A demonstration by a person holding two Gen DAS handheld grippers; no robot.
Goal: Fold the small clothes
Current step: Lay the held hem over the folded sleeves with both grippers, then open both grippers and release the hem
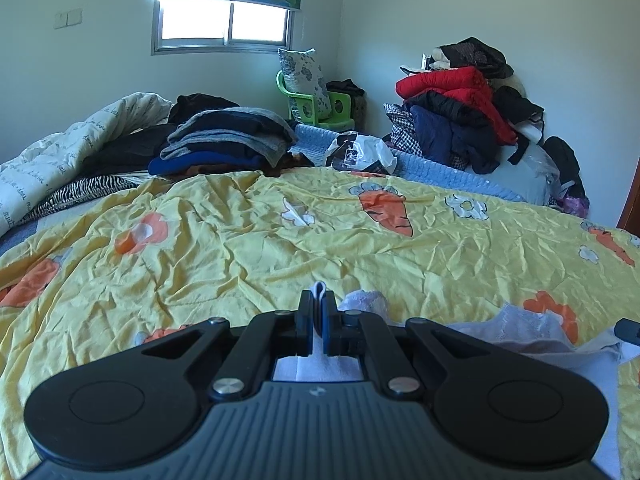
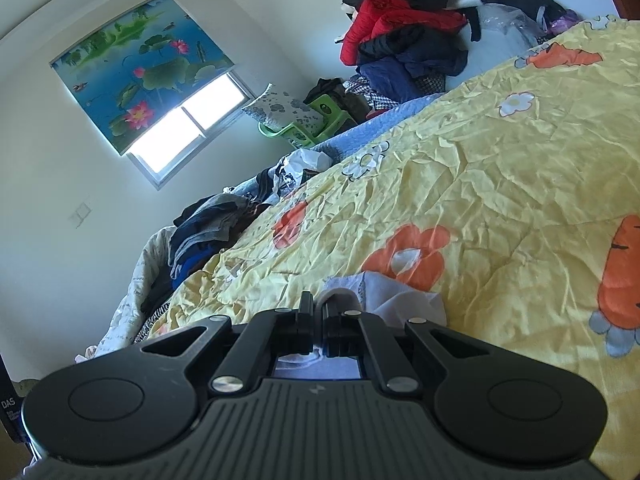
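Note:
A small white and pale lavender garment (image 1: 516, 322) lies at the near edge of the yellow carrot-print bedspread (image 1: 280, 236). In the left wrist view my left gripper (image 1: 318, 300) is shut on a fold of this garment, and a bit of white cloth pokes up between the black fingers. The right wrist view shows the same garment (image 2: 400, 292) bunched just beyond my right gripper (image 2: 318, 306), which is shut on its edge. More pale cloth shows under the jaws. The tip of the right gripper (image 1: 628, 330) peeks in at the right edge of the left wrist view.
A stack of folded dark and grey clothes (image 1: 228, 136) sits at the far side of the bed, beside a white quilt (image 1: 60, 152). A plastic bag (image 1: 360, 154) lies behind the bedspread. A heap of jackets (image 1: 460, 108) fills the right corner, near a green chair (image 1: 320, 108).

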